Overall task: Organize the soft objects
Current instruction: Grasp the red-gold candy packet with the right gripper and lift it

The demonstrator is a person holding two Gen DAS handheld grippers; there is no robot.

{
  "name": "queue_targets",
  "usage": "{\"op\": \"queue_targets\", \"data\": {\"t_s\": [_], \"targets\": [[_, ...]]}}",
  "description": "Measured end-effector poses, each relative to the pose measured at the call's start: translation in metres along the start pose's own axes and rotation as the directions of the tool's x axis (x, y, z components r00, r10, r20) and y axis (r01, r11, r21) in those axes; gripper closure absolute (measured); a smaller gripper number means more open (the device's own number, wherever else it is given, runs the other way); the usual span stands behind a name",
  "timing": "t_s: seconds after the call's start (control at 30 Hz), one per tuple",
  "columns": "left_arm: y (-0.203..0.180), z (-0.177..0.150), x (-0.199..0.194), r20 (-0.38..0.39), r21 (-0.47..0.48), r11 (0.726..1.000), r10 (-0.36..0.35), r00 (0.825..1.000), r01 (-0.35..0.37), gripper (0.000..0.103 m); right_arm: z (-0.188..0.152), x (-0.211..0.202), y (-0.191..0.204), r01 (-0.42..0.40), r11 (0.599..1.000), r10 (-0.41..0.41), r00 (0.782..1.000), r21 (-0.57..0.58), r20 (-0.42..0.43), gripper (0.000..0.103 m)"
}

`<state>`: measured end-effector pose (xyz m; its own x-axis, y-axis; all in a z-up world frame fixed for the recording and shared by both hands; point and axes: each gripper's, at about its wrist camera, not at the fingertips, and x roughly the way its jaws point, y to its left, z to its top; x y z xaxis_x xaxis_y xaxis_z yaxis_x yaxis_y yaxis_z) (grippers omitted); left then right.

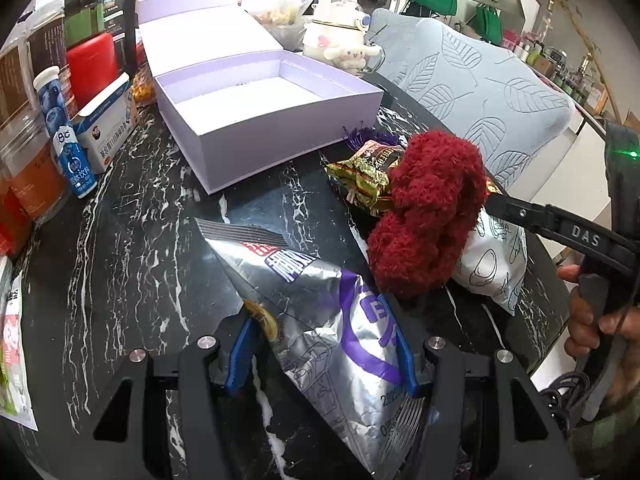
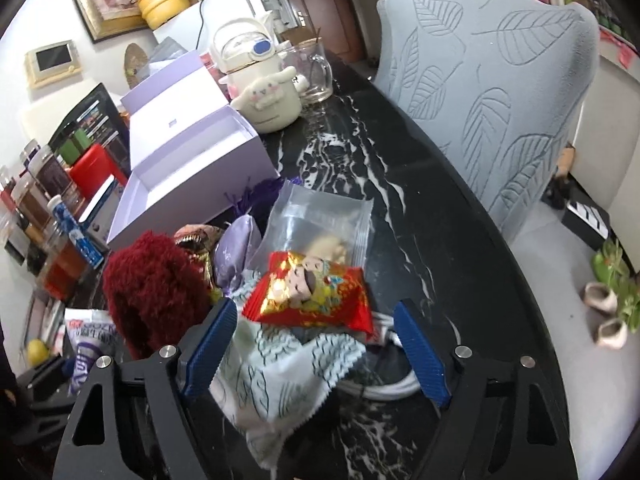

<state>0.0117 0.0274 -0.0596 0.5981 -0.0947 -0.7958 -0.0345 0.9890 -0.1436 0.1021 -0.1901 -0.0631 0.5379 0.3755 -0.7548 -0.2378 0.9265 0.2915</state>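
A fluffy dark red soft object (image 1: 428, 208) lies on the black marble table, also in the right wrist view (image 2: 152, 284). An open lilac box (image 1: 264, 116) stands behind it, also in the right wrist view (image 2: 188, 168). My left gripper (image 1: 326, 340) is open, its blue pads on either side of a silver snack bag (image 1: 320, 320). My right gripper (image 2: 316, 344) is open around a white patterned packet (image 2: 280, 368) with a red packet (image 2: 312, 292) lying on it. The right gripper's finger reaches in beside the red object in the left wrist view.
Gold-wrapped packet (image 1: 364, 176), clear packet (image 2: 320, 220) and lilac pouch (image 2: 236, 252) lie near the box. A plush-covered kettle (image 2: 264, 92) and glass mug (image 2: 316, 76) stand behind. Bottles and cartons (image 1: 72, 152) crowd the left. A grey leaf-patterned chair (image 2: 500, 92) stands at the right edge.
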Motion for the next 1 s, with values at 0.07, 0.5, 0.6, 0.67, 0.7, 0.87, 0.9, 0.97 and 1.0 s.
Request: {"op": "queue_targets", "data": {"t_s": [0.07, 0.5, 0.6, 0.67, 0.7, 0.87, 0.9, 0.97, 1.0], "targets": [[0.001, -0.001, -0.001, -0.001, -0.003, 1.000, -0.002, 1.000, 0.002, 0.046, 0.003, 0.003, 0.001, -0.001, 1.000, 0.001, 1.000, -0.005, 0.004, 0.021], [0.002, 0.003, 0.005, -0.020, -0.005, 1.000, -0.013, 1.000, 0.013, 0.046, 0.014, 0.024, -0.004, -0.073, 0.997, 0.074, 0.997, 0.032, -0.037, 0.034], [0.003, 0.004, 0.007, -0.025, -0.006, 1.000, -0.016, 1.000, 0.015, 0.046, 0.013, 0.022, -0.004, -0.079, 0.996, 0.080, 0.997, 0.030, -0.023, 0.041], [0.003, 0.005, 0.009, -0.028, -0.008, 1.000, -0.018, 0.999, 0.018, 0.046, 0.012, 0.021, -0.003, -0.080, 0.997, 0.080, 0.997, 0.023, -0.011, 0.044], [0.004, 0.005, 0.009, -0.029, -0.009, 1.000, -0.020, 0.999, 0.020, 0.046, 0.011, 0.020, -0.003, -0.079, 0.997, 0.079, 0.997, 0.020, -0.006, 0.045], [0.004, 0.007, 0.013, -0.036, -0.013, 0.999, -0.030, 0.999, 0.030, 0.046, 0.008, 0.012, -0.005, -0.081, 0.996, 0.080, 0.997, 0.027, 0.011, 0.049], [0.004, 0.007, 0.014, -0.036, -0.012, 0.999, -0.032, 0.999, 0.032, 0.046, 0.007, 0.010, -0.005, -0.084, 0.996, 0.084, 0.996, 0.025, 0.015, 0.049], [0.003, 0.009, 0.012, -0.031, -0.009, 0.999, -0.035, 0.999, 0.035, 0.046, 0.006, 0.001, -0.002, -0.090, 0.996, 0.090, 0.995, 0.007, 0.037, 0.049], [0.003, 0.010, 0.011, -0.026, -0.008, 0.999, -0.032, 0.999, 0.032, 0.046, 0.006, -0.004, 0.000, -0.085, 0.996, 0.085, 0.995, -0.007, 0.050, 0.049]]}}
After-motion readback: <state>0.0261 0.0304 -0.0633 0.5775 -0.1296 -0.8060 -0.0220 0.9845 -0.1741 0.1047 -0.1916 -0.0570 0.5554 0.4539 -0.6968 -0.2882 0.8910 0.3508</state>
